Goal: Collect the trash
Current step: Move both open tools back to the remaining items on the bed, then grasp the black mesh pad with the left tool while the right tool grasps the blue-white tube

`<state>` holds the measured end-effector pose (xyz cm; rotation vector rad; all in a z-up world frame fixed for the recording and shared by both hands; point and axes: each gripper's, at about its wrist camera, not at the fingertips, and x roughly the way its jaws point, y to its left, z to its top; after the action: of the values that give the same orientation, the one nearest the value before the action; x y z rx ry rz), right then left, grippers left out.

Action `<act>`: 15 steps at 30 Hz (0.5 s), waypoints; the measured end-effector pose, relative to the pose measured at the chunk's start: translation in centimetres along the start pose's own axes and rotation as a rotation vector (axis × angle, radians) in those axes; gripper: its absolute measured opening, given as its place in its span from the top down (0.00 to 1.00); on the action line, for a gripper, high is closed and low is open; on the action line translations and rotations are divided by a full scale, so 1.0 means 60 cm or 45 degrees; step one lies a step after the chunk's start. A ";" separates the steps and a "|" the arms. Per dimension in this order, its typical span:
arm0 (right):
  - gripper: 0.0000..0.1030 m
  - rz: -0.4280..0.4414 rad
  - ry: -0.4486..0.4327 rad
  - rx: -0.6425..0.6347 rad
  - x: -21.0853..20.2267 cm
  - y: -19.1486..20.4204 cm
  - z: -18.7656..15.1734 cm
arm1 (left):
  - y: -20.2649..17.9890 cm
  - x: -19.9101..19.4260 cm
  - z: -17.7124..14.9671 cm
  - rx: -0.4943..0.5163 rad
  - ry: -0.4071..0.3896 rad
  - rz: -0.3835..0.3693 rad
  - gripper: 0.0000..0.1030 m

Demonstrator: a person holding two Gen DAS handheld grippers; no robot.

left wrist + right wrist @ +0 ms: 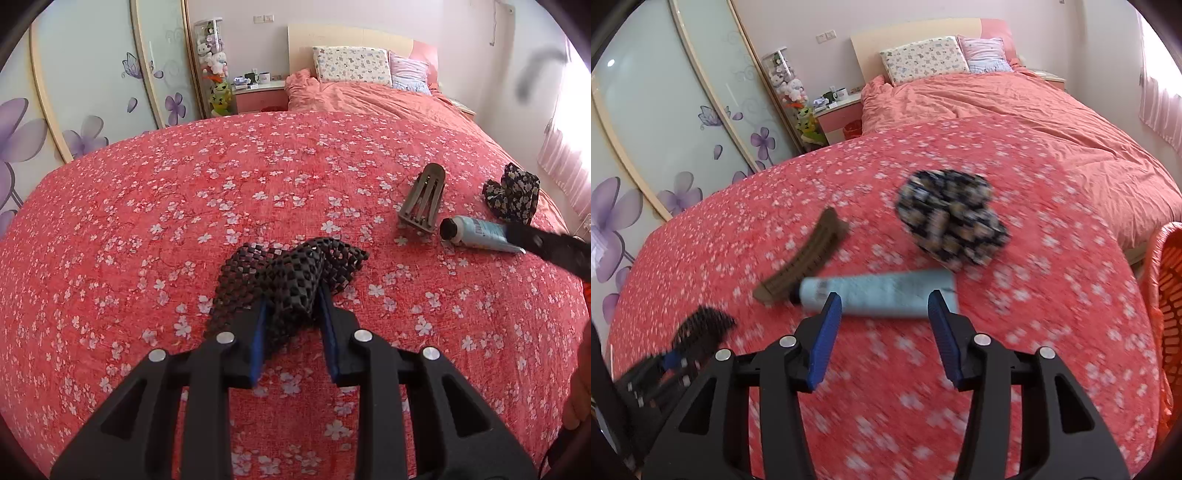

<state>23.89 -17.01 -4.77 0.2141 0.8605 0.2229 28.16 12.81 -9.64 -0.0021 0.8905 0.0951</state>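
Collection looks barely begun, judging by how much is left on the bed [147, 221]. Four pieces of likely trash show, and I place them from the pale blue tube [882, 293], which lies flat on the flowered cover. A brown clip [801, 254] touches or nearly touches its capped end. A dark floral fabric piece [951, 216] lies just beyond it, toward the pillows. A black mesh scrap [291, 273] sits near it on the clip's side, pinched between the pads of the left claw [291, 306], though it seems not yet lifted clear. The right claw [884, 306] is spread wide and empty, hovering just in front of the tube. An orange basket [1167, 295], probably the bin, stands off the tube's flat end; its inside is mostly hidden.
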 end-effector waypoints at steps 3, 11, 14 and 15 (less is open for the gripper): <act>0.52 -0.042 -0.004 0.002 0.014 0.021 0.012 | 0.002 0.002 0.001 0.000 0.001 0.000 0.74; 0.52 -0.182 0.051 -0.093 0.046 0.055 0.026 | -0.001 0.001 -0.004 -0.001 0.001 -0.002 0.74; 0.52 -0.208 0.062 -0.174 0.031 0.061 0.009 | 0.000 0.002 -0.005 -0.002 0.001 -0.003 0.74; 0.52 -0.223 0.064 -0.196 0.030 0.058 0.006 | 0.000 0.002 -0.005 -0.002 0.001 -0.003 0.74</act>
<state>24.90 -13.21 -4.88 -0.0110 0.9026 0.1302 27.99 12.79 -9.92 -0.0044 0.8913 0.0937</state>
